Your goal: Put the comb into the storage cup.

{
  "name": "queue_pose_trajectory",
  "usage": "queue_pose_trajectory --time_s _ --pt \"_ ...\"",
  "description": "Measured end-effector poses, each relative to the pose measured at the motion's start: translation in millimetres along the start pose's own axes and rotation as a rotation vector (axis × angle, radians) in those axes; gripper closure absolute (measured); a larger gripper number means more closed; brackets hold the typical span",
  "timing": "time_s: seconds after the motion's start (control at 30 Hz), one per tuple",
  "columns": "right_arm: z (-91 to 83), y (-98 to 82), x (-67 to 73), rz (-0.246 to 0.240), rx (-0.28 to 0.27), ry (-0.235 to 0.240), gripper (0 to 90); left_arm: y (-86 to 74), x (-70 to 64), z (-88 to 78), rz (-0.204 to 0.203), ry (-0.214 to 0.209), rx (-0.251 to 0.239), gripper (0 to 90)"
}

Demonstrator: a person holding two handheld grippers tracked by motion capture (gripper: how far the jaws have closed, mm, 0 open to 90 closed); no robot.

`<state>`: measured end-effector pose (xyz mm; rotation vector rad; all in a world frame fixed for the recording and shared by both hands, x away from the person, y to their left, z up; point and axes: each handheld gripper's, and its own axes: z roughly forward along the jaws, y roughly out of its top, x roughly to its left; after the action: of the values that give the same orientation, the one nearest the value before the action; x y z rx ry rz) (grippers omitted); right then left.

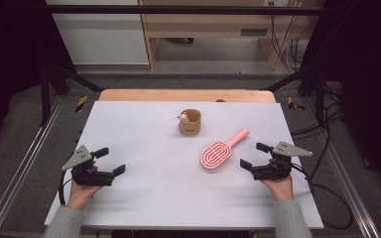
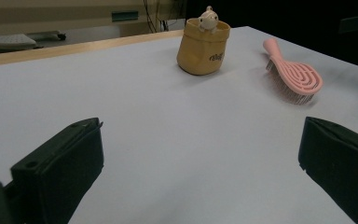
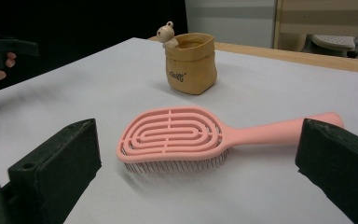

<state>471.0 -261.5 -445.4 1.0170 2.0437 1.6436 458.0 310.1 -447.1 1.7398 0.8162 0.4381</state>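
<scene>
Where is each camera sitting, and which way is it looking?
High view: sits above the person's side, looking forward and down on the table; shows both forearms, the left gripper and the right gripper.
Left gripper view: rides on the left gripper, looking low across the table at the pouch; its open jaws show.
Right gripper view: rides on the right gripper, facing the hairbrush; its open jaws show.
All three views share the hairbrush and the pouch with the small toy in it.

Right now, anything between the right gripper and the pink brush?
Nothing visible. The right gripper is open, and only bare white table lies between it and the pink brush, which lies bristles down. The tan pouch sits beyond the brush, off that path.
</scene>
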Motion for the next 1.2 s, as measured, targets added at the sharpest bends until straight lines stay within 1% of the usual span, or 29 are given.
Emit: queue_pose_trajectory --time_s 0.17,0.27,0.33,0.37,0.53,0.63,0.93,1.07,1.13,1.2 --pt "-1.5 1.2 -0.7 -0.001 -0.009 -0.004 0.4 -0.5 0.1 -0.5 -0.002 -0.002 0.0 0.0" --pt "-1.9 2.5 -0.4 -0.004 -0.004 -0.008 0.4 -0.6 0.5 0.0 0.0 -0.004 0.001 0.0" --pt "-1.8 3.9 0.3 -0.016 0.005 -0.016 0.4 -0.5 0.4 0.5 -0.003 -0.005 0.0 0.0" --pt "-1.6 4.9 1.3 -0.016 0.005 -0.01 0.4 -0.5 0.5 0.5 -0.005 -0.005 -0.001 0.0" --pt "-0.7 6.4 2.9 -0.021 0.005 -0.008 0.4 -0.9 1.0 -0.2 -0.004 -0.005 -0.001 0.0" --pt "0.9 7.5 3.9 -0.027 0.018 -0.017 0.4 -1.2 0.9 0.5 -0.005 -0.006 0.003 0.0" --pt "3.5 12.1 4.7 -0.032 0.019 -0.031 0.9 -1.1 1.2 0.4 -0.006 -0.006 0.002 0.0" --pt "4.5 15.7 5.1 -0.037 0.022 -0.045 2.8 -1.1 1.2 0.5 -0.006 -0.005 0.001 0.0" --pt "4.2 17.9 5.3 -0.042 0.006 -0.056 6.1 -1.2 1.3 0.4 -0.007 -0.007 0.001 0.0" --pt "5.4 20.7 5.3 -0.035 0.004 -0.062 9.0 -1.2 1.4 0.2 -0.006 -0.006 0.001 0.0"
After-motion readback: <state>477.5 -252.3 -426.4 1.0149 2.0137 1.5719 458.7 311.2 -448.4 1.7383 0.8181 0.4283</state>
